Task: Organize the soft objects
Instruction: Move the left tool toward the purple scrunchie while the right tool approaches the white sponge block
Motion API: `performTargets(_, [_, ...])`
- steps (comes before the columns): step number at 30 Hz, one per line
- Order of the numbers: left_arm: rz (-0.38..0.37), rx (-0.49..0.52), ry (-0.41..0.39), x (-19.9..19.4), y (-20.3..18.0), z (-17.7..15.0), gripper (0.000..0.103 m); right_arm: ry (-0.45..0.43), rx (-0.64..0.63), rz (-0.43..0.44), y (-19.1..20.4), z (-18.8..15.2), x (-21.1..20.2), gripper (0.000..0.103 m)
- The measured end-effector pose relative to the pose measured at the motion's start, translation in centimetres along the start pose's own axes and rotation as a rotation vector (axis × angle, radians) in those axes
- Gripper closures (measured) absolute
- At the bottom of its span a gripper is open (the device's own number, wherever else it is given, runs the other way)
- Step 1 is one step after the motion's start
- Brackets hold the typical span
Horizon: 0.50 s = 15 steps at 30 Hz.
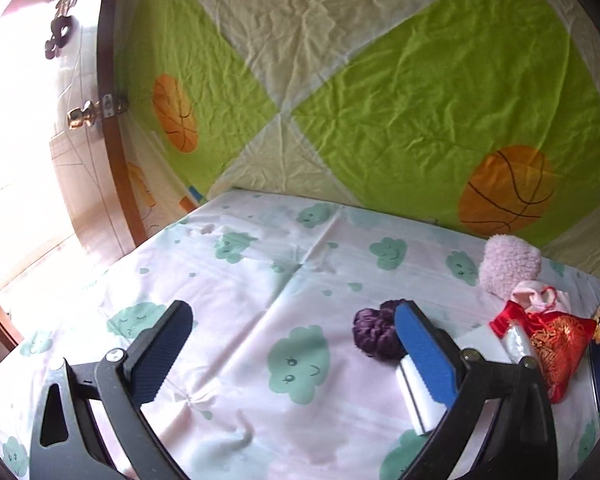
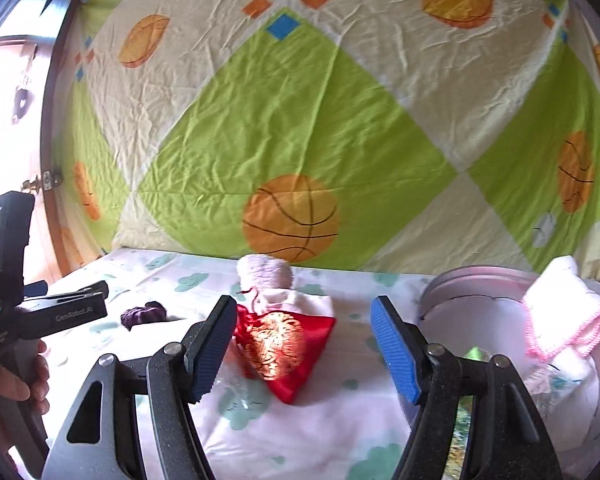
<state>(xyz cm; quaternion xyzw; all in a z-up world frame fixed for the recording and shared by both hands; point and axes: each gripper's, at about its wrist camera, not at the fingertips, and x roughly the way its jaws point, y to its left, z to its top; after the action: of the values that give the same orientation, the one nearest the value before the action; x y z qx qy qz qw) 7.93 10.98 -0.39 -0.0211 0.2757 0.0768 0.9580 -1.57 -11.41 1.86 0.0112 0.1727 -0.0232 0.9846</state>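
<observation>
I am holding both grippers, left [image 1: 292,344] and right [image 2: 304,340], agape and empty; centring the right on the red pouch [image 2: 280,344] before closing.

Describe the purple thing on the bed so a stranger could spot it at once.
Start at the bed sheet printed with green smiling clouds, below the hanging basketball quilt. On it lies a small crumpled dark purple scrunchie, apart from the red embroidered pouch and the fluffy pink piece. It is the only dark item.
</observation>
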Motion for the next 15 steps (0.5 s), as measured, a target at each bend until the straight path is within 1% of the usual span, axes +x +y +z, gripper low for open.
performTargets(2, [0.028, -0.032, 0.021, 0.6, 1.1, 0.1, 0.0, 0.038, -0.026, 0.052, 1.2, 0.1, 0.9, 0.032])
performTargets(4, [0.032, -0.067, 0.037, 0.9, 2.0, 0.3, 0.0, 0.095, -0.063, 0.103, 2.5, 0.1, 2.2, 0.034])
performTargets(5, [0.035, -0.086, 0.042, 1.0, 2.5, 0.4, 0.0, 0.122, -0.086, 0.126, 3.2, 0.1, 2.8, 0.036])
performTargets(6, [0.043, -0.102, 0.047, 1.0, 2.9, 0.4, 0.0, 0.153, -0.114, 0.149, 4.0, 0.0, 3.4, 0.043])
performTargets(8, [0.052, -0.128, 0.058, 1.2, 3.5, 0.4, 0.0, 0.211, -0.155, 0.189, 5.1, -0.2, 4.6, 0.049])
performTargets(9, [0.048, -0.138, 0.064, 1.2, 3.6, 0.4, 0.001, 0.243, -0.169, 0.202, 5.6, -0.4, 5.3, 0.056])
performTargets(10, [0.042, -0.146, 0.07, 1.3, 3.7, 0.4, 0.001, 0.271, -0.176, 0.212, 5.9, -0.5, 6.0, 0.062])
performTargets(14, [0.028, -0.135, 0.067, 1.2, 3.4, 0.5, 0.001, 0.378, -0.15, 0.246, 6.2, -0.8, 8.6, 0.065])
performTargets(15, [0.027, -0.128, 0.064, 1.2, 3.3, 0.5, 0.001, 0.404, -0.142, 0.257, 6.1, -1.0, 9.1, 0.071])
